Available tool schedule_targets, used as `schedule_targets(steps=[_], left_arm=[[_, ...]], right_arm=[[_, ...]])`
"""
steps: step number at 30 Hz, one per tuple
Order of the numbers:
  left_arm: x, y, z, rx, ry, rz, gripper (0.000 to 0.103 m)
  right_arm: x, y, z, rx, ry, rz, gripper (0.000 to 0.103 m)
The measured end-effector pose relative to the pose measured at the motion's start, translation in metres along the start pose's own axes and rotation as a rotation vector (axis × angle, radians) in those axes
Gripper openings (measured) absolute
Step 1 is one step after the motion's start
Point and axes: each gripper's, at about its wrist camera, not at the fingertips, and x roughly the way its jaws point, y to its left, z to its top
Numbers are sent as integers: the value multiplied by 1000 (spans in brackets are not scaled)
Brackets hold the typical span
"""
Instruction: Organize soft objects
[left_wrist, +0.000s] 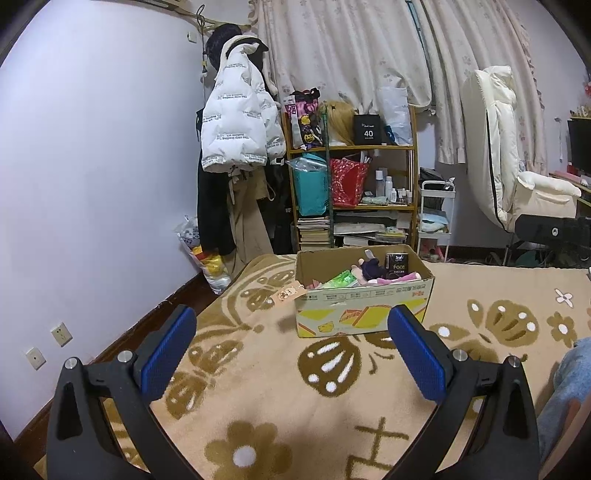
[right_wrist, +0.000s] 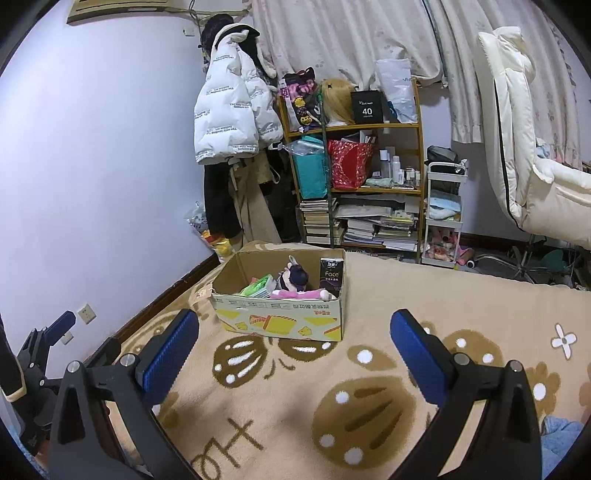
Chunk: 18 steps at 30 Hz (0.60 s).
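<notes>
A cardboard box (left_wrist: 364, 295) sits open on a beige blanket (left_wrist: 280, 398) with brown flower and butterfly patterns, at about 12 o'clock from the left gripper (left_wrist: 291, 325) and about 11 o'clock from the right gripper (right_wrist: 293, 326). Inside it lie a dark-haired plush doll (right_wrist: 295, 278) in the middle, a pink soft toy (right_wrist: 299, 294) against the near wall, green packets (right_wrist: 258, 287) at the doll's 9 o'clock, and a black tissue pack (right_wrist: 331, 273) marked "Face" standing upright at its 3 o'clock. A small orange card (left_wrist: 289, 293) with a bear print lies on the blanket just beside the box's left corner.

Both grippers hover above the blanket with their blue-padded fingers spread wide, nothing between them. Bare blanket lies between each gripper and the box.

Beyond the box at 12 o'clock stands a wooden shelf (left_wrist: 369, 147) crowded with bags, bottles and stacked books. At 11 o'clock a white puffer jacket (left_wrist: 240, 122) hangs by the wall. At 2 o'clock is a white chair (left_wrist: 517, 177), with a small white cart (left_wrist: 436, 218) between it and the shelf. Curtains (left_wrist: 369, 48) hang behind.
</notes>
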Motion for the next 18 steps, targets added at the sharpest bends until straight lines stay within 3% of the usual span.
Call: schedule_targets(steps=[18], left_arm=[[-2, 8, 6, -42, 10, 1, 102]], right_arm=[[0, -1, -1, -2, 4, -3, 103]])
